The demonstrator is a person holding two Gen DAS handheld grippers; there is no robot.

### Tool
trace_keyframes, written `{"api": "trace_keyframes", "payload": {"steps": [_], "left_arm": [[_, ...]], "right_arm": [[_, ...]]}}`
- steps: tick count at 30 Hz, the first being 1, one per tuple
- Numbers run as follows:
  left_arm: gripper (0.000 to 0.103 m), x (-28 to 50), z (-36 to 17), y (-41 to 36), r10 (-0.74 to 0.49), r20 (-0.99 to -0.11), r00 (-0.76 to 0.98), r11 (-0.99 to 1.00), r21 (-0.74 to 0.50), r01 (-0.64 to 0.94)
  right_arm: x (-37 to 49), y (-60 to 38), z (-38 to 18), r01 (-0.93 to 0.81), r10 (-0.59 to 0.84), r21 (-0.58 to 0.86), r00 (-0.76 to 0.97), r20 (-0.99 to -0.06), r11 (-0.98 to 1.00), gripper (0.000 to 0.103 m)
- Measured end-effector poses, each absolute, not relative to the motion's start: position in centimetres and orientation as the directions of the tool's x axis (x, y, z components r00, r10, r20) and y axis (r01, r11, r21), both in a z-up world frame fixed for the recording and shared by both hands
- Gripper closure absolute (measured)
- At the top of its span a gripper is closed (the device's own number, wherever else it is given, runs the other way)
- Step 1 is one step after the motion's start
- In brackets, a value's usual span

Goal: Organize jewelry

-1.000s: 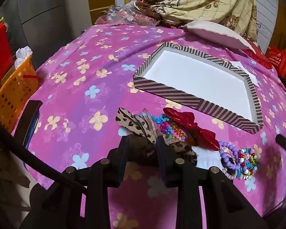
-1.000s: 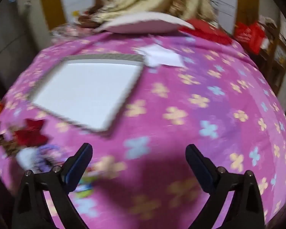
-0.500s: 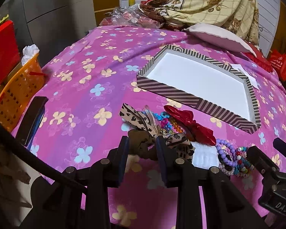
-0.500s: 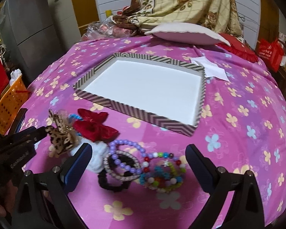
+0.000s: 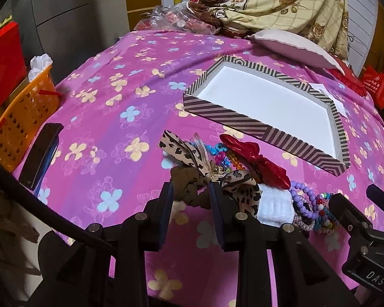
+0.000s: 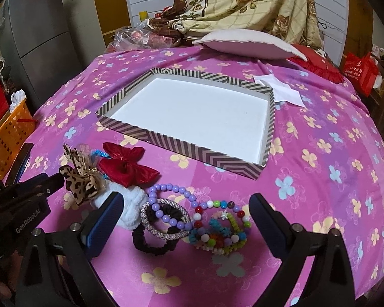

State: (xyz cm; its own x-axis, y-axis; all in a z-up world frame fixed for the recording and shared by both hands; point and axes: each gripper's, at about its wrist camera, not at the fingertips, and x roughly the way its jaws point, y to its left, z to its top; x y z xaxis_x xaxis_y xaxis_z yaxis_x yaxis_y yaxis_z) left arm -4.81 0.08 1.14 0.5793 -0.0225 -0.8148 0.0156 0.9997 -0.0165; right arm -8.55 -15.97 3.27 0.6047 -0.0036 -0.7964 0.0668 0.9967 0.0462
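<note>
— Brown, that fabric scrunchie [image 5: 189, 188] with the leopard-print bow: who has it?
— The left gripper [image 5: 192, 197], jaws narrowed and pressing on it at the near edge of the pink flowered cloth [image 6: 320, 179].
— And the right gripper [image 6: 185, 220]?
— Jaws wide, holding nothing, either side of the purple bead bracelet [image 6: 166, 192] and multicoloured bead bracelet [image 6: 217, 230]. The striped shallow cardboard box [image 6: 192, 151] sits beyond them.

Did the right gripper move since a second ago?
Yes. The right gripper swung left: the striped box slid from the left to the middle of its view, and the bracelets now lie between its fingers.
</note>
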Motion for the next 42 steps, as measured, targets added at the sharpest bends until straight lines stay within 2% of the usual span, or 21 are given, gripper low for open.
{"api": "trace_keyframes", "payload": {"steps": [42], "left_arm": [[0.053,-6.0,2.6,1.1,-0.036,-0.811,0.584,0.999,-0.045,0.000]], "right_arm": [[-9.5,-15.0,5.2,0.045,0.017,0.056,0.614,-0.789,0.997,0.003]]}}
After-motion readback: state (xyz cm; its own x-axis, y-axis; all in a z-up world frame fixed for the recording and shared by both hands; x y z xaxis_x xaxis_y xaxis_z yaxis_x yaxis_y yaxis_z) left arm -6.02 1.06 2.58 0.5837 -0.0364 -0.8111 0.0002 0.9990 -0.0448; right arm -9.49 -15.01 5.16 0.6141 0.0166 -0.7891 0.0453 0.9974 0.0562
